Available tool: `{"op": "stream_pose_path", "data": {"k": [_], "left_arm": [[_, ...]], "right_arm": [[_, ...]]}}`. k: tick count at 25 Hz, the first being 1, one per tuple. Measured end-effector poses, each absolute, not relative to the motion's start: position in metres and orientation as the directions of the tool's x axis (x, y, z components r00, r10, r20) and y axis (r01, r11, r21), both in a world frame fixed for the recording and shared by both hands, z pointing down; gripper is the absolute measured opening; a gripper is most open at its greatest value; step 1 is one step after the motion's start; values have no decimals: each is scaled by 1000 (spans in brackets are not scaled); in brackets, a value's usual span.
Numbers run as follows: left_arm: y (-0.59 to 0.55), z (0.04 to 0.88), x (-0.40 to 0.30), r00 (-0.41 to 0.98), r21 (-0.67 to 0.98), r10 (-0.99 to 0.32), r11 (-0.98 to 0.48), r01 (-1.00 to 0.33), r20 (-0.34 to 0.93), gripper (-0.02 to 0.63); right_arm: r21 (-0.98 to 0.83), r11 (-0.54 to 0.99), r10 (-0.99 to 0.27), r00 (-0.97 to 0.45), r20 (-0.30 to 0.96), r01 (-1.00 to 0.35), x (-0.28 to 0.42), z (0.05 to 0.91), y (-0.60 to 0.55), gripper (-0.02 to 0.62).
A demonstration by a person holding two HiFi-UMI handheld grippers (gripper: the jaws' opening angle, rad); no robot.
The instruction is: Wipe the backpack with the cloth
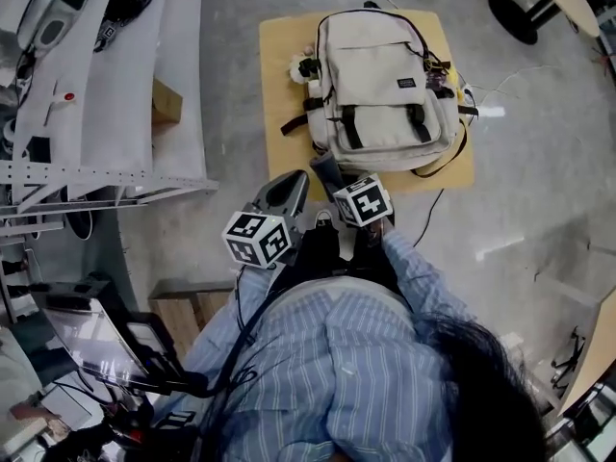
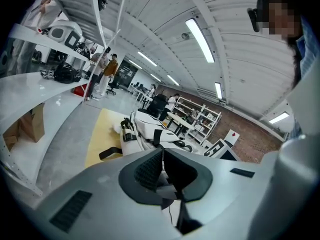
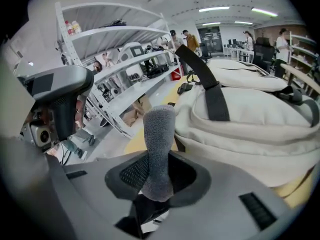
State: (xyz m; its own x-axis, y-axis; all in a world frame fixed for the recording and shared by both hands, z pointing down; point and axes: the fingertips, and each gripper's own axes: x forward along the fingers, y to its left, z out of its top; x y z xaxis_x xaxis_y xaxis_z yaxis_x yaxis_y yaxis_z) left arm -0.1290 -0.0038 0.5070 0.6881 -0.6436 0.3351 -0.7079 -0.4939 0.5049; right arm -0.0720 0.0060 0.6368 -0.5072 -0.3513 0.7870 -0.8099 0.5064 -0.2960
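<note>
We grip the grey cloth [image 3: 159, 149] upright in our right gripper [image 3: 157, 176]. Near it, at 12 o'clock, the backpack [image 1: 385, 89] lies flat on a tan mat [image 1: 279, 56], long axis 12 to 6. Our left gripper [image 2: 162, 166] has its jaws together on nothing. In the head view the cloth is hard to make out.

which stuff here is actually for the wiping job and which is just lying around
For the job:
- backpack
- grey cloth, clamped in the right gripper

Lying about:
- shelving rack
- brown package on it
- tan board under the backpack
</note>
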Motion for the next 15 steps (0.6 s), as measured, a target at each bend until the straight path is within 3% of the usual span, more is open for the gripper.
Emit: {"op": "stream_pose_path", "data": {"k": [15], "left_arm": [[-14, 499, -57, 715, 531, -615, -504, -681, 334, 14]], "right_arm": [[-323, 452, -353, -499, 792, -832, 45, 612, 18, 101]]}}
